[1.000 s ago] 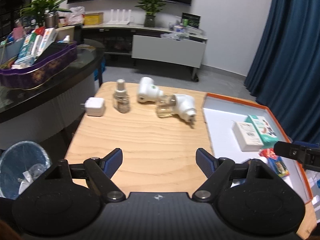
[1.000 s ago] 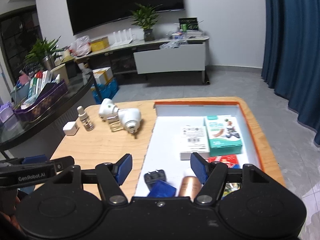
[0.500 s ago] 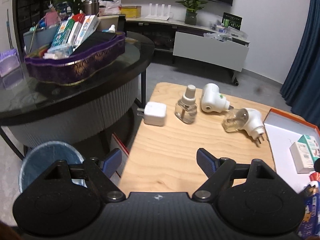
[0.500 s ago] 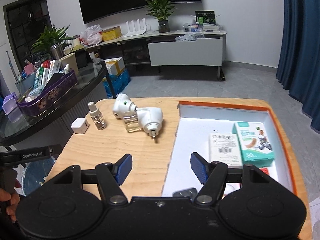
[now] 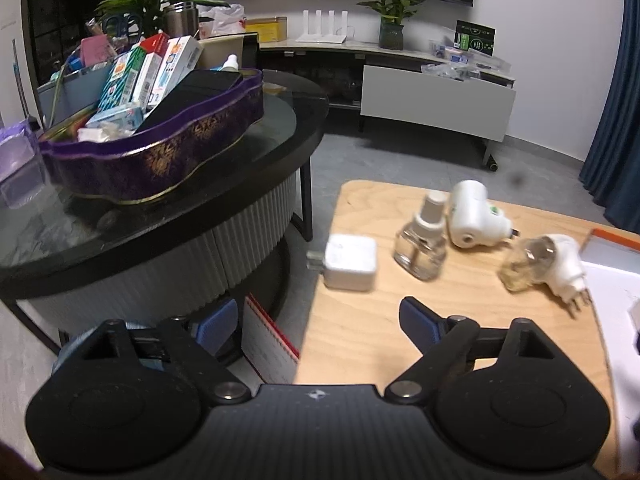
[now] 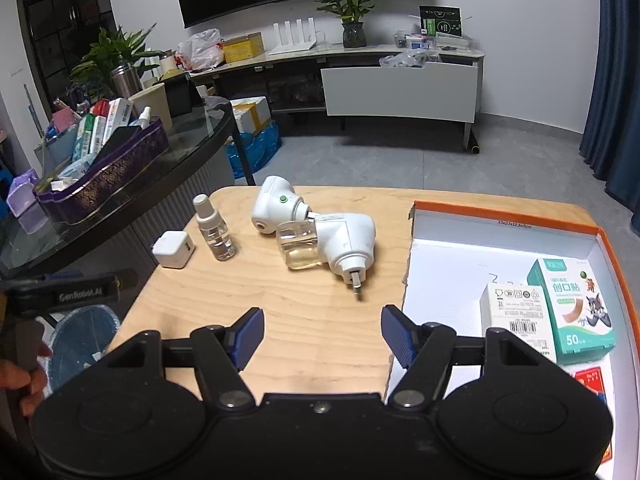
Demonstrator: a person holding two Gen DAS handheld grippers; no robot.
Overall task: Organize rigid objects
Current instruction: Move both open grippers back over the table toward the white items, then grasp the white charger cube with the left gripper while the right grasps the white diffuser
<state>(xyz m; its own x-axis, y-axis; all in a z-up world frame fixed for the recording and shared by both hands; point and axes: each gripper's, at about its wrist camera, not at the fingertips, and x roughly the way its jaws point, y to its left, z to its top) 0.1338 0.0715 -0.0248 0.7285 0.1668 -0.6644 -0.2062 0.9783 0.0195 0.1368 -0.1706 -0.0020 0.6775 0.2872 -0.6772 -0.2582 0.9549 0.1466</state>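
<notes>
On the left stood a dark round table (image 6: 188, 148) carrying a purple tray (image 6: 120, 184) crammed with upright boxes, apart from the work. On the wooden table (image 6: 320, 328), four loose items sat in a row near the far edge: a white charger (image 6: 174, 249) at the left edge, just beside it a small clear bottle (image 6: 214, 228) standing upright, then a white plug-in (image 6: 276, 208) lying on its side, touching a second plug-in (image 6: 340, 250) that lay with its clear vial to the left and its prongs toward the camera. All four sat outside the box, so probably they were what remained to be sorted. To the right, the orange-rimmed box (image 6: 500, 212) held cartons lying flat in its near right part, leaving its left half bare, likely room for the loose items. The left gripper (image 5: 316, 320) hovered off the table's left edge short of the charger, fingers wide apart, having just been opening, nothing between them, apparently readying for a grasp. The right gripper (image 6: 322, 332) hung over bare wood short of the second plug-in, fingers apart and empty.
</notes>
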